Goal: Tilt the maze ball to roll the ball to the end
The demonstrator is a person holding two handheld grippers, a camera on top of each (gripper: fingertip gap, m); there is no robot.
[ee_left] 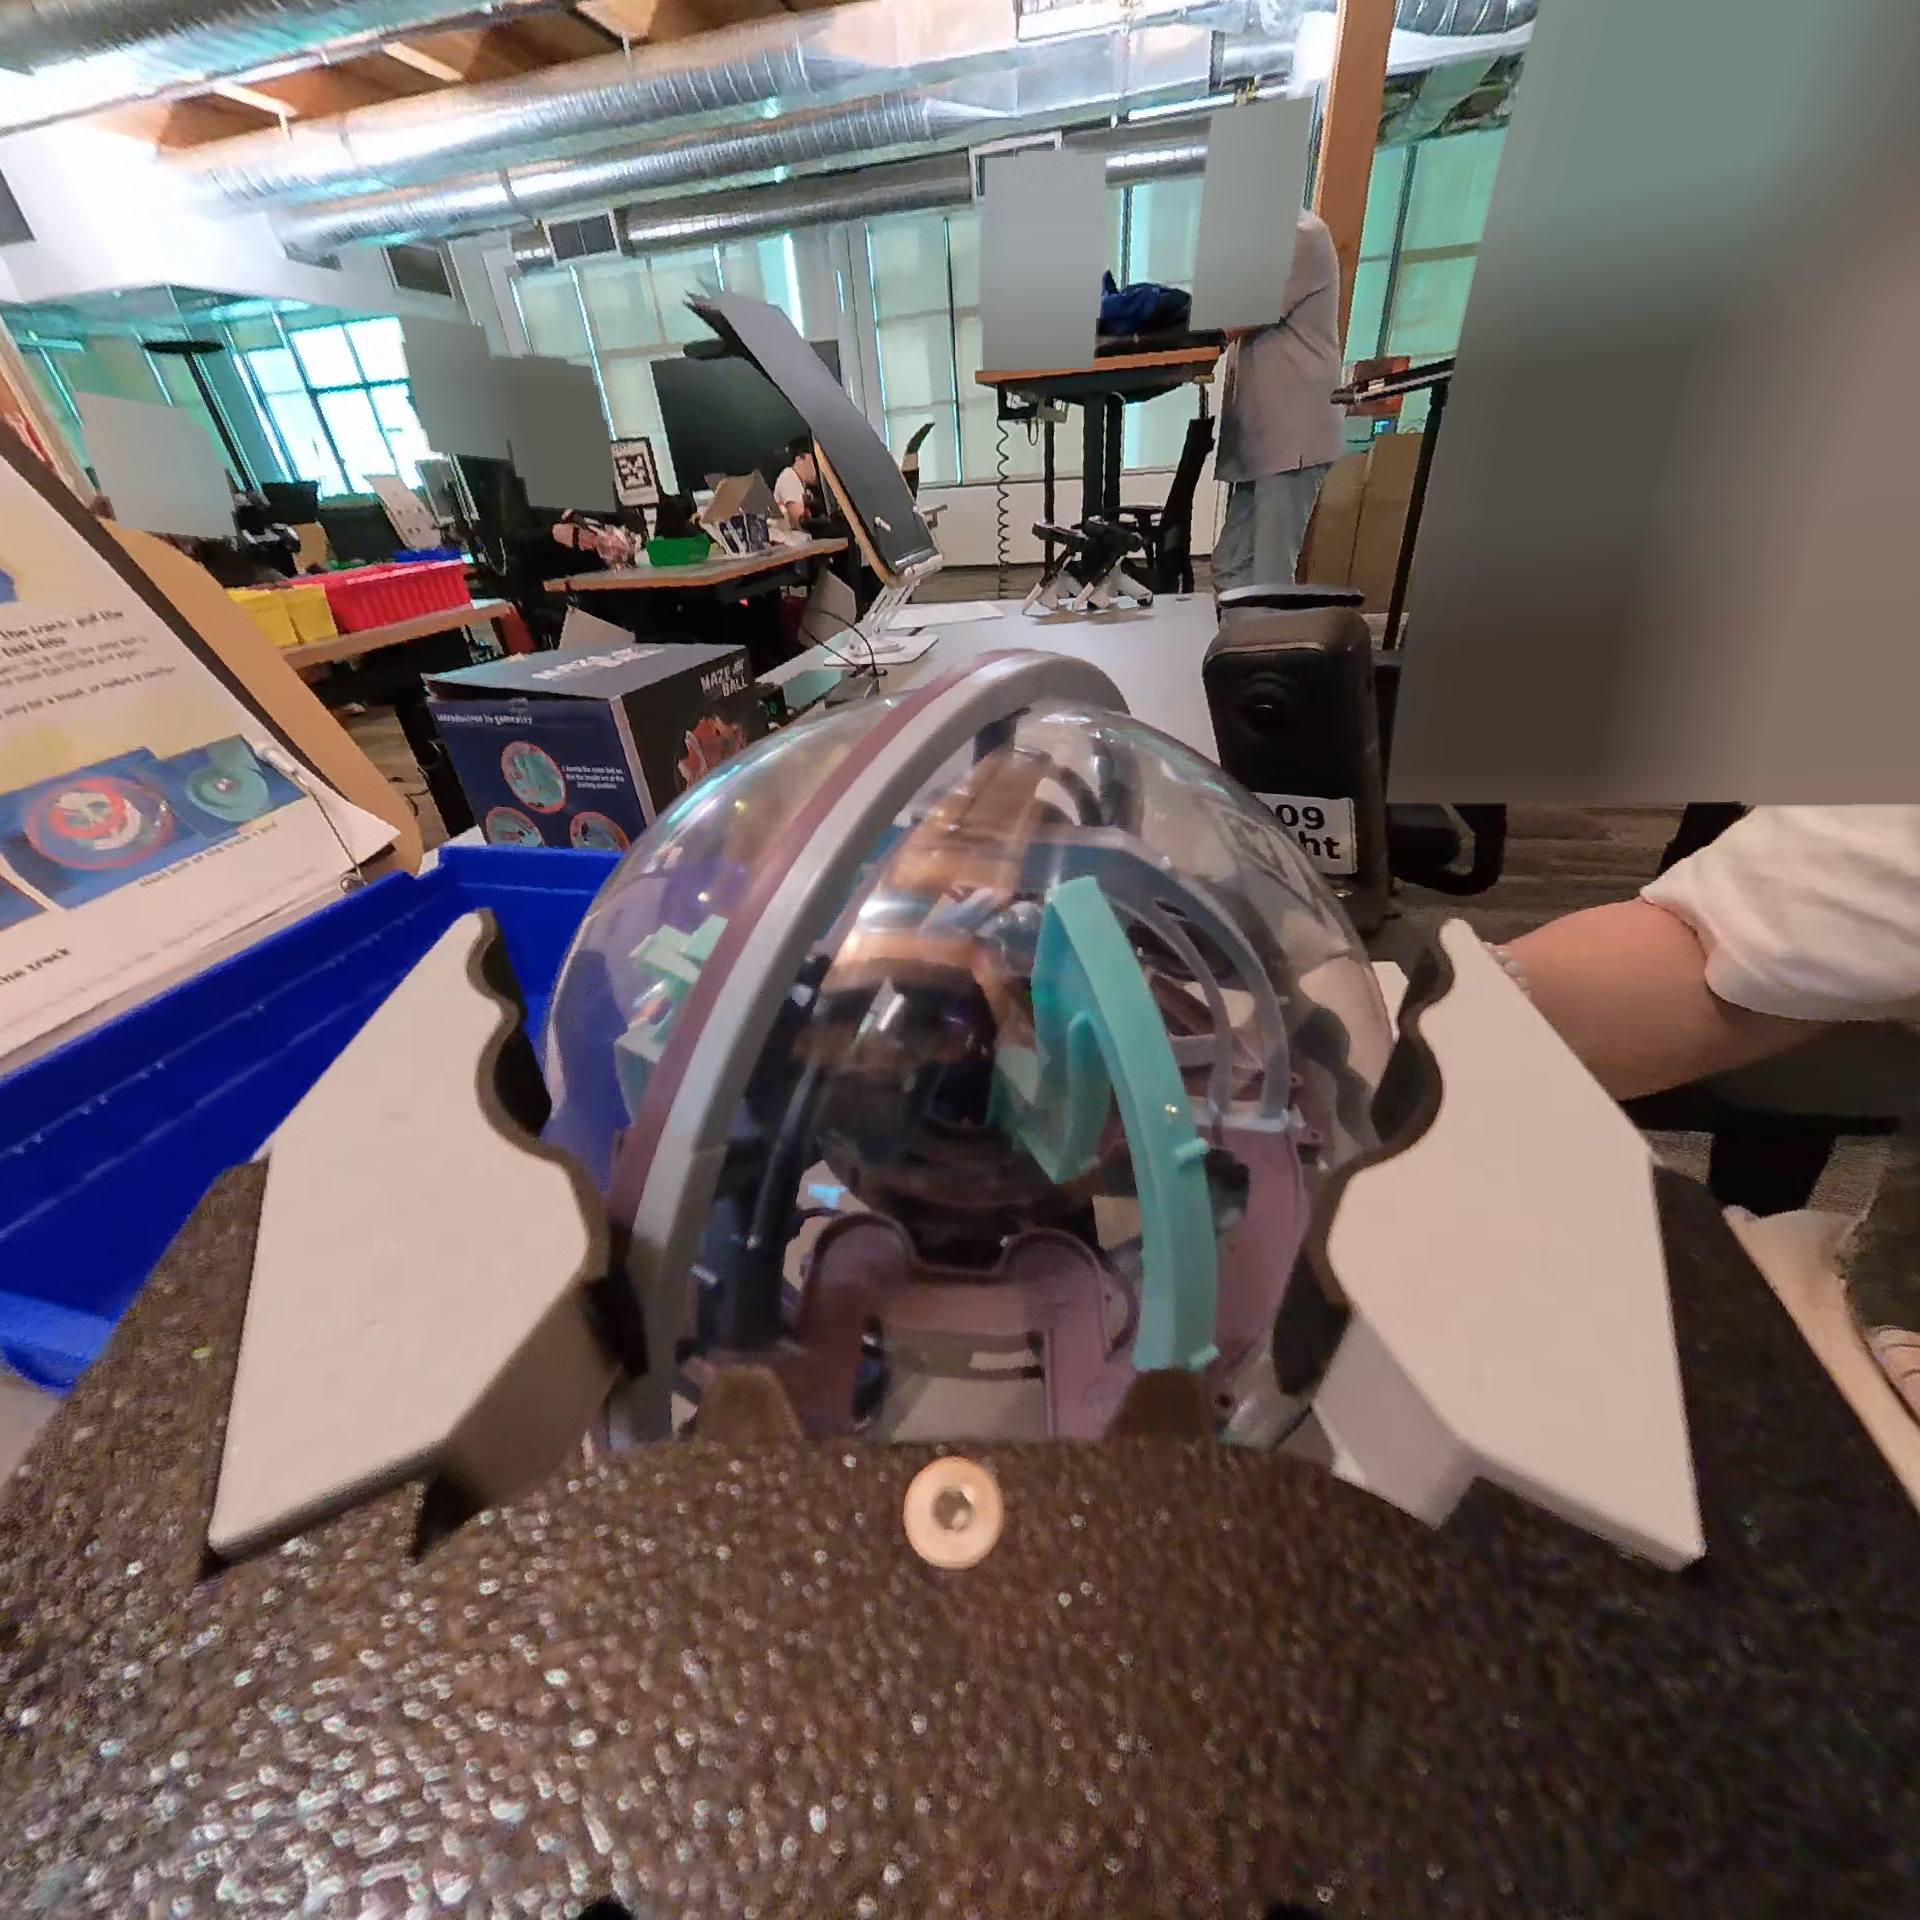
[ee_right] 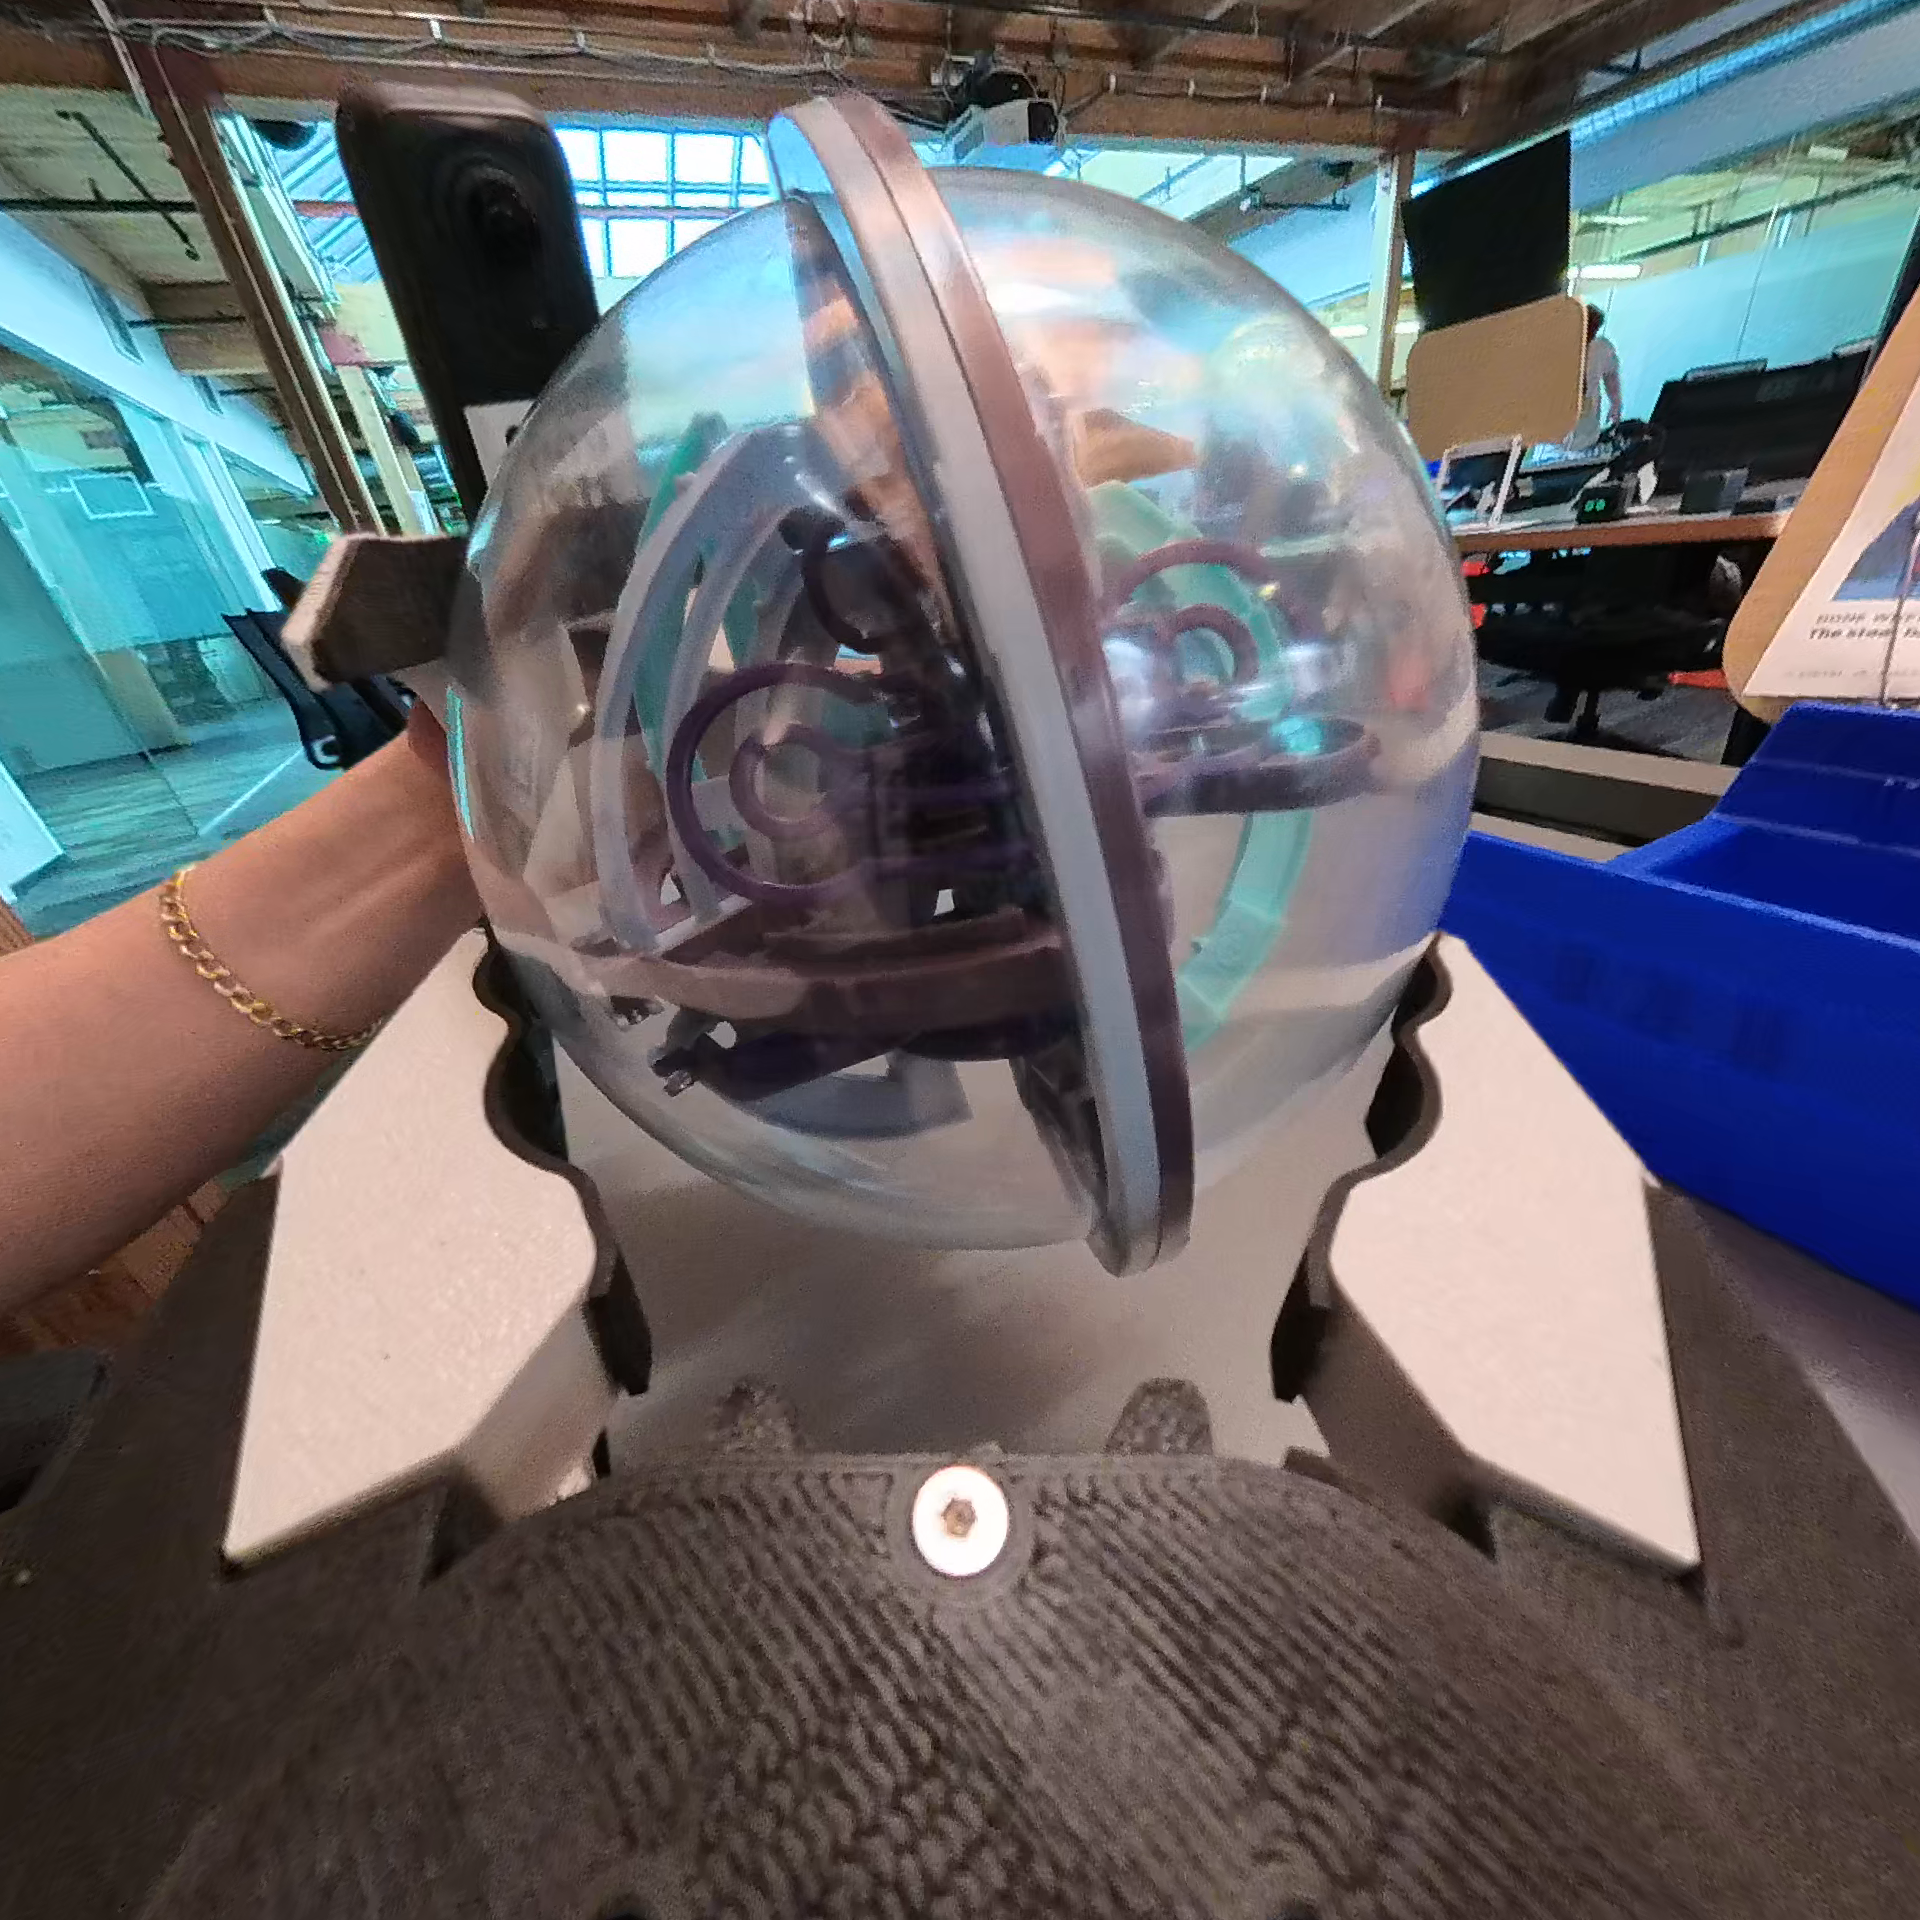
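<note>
Both grippers, left gripper [ee_left: 961, 935] and right gripper [ee_right: 961, 956], clamped on maze ball [ee_right: 966, 707]; blue bin [ee_right: 1714, 987] rim close beside.

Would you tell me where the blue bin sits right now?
The blue bin sits left of the maze ball in the left wrist view, and right of it in the right wrist view.

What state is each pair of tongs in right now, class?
Left tongs: closed on the maze ball, both pads against its shell.
Right tongs: closed on the same maze ball, pads at its sides.
</note>
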